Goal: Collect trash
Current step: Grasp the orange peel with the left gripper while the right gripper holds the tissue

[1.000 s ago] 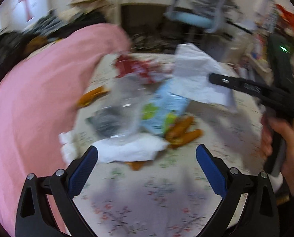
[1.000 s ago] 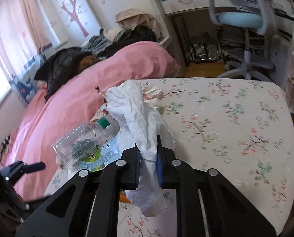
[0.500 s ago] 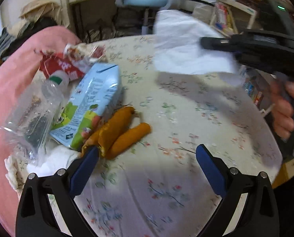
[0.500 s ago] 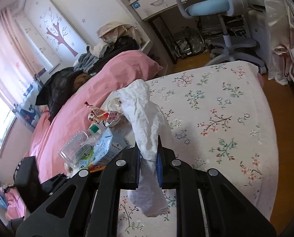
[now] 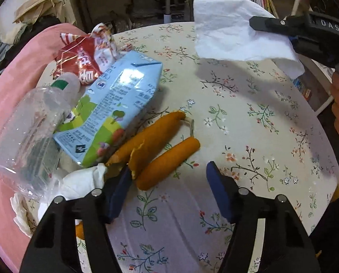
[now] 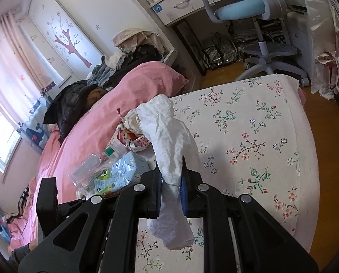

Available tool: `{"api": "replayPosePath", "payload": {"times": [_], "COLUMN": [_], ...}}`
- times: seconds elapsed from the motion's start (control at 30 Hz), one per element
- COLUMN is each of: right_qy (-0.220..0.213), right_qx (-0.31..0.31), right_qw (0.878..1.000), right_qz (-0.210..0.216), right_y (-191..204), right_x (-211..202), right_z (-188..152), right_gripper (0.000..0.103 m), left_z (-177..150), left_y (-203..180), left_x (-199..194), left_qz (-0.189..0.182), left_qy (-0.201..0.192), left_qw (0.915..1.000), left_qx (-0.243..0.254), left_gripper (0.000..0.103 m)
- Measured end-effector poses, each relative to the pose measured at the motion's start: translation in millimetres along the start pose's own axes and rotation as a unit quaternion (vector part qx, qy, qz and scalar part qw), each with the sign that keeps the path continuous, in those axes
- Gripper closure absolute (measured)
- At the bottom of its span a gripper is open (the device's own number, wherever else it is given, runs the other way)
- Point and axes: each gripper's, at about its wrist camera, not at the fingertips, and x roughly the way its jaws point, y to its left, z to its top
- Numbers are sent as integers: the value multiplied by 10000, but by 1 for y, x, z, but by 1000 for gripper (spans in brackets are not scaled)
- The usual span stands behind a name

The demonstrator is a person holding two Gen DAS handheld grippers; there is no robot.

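Item: orange peel [image 5: 167, 150], two long strips on the floral bedsheet [image 5: 249, 113], long axes running away from the left gripper [image 5: 169, 191] and slanting right. Left gripper nearer, jaws apart and just narrowing, nothing between them; peel just ahead, one pad beside it. Milk carton [image 5: 110, 111], crushed bottle [image 5: 30, 134] left of peel. Right gripper [image 6: 171, 191] clamped on white tissue [image 6: 167, 141]. No container seen.

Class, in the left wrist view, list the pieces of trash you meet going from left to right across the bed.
Clear plastic bottle → blue milk carton → orange peels → white tissue held up in the right gripper.
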Motion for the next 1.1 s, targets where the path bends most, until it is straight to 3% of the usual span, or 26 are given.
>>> {"api": "replayPosePath", "payload": {"times": [0.17, 0.3, 0.43, 0.57, 0.7, 0.87, 0.97, 1.1], "right_qy": [-2, -25, 8, 12, 35, 48, 53, 69], "right_qx": [-7, 17, 12, 15, -7, -28, -80, -142], "right_qw": [10000, 10000, 10000, 10000, 10000, 9999, 9999, 9999], "right_qz": [27, 35, 40, 47, 59, 85, 82, 29], "right_y": [1, -1, 0, 0, 1, 2, 3, 5], "right_x": [1, 1, 3, 3, 5, 8, 9, 10], "right_z": [1, 3, 2, 3, 2, 2, 2, 2], "right_gripper": [90, 90, 90, 90, 90, 90, 90, 90], "left_z": [4, 8, 9, 8, 11, 9, 8, 9], "left_y": [9, 11, 1, -3, 11, 7, -1, -13], "left_x": [-16, -47, -30, -15, -8, 3, 0, -2], "left_qz": [97, -347, -629, -267, -87, 145, 55, 64], "left_qy": [-200, -617, -347, -212, -149, -92, -112, -114], "left_qw": [9998, 9975, 9969, 9986, 9998, 9997, 9995, 9990], "left_qx": [-16, 85, 310, 395, 90, 195, 280, 425], "left_gripper": [44, 44, 44, 44, 44, 44, 66, 83]}}
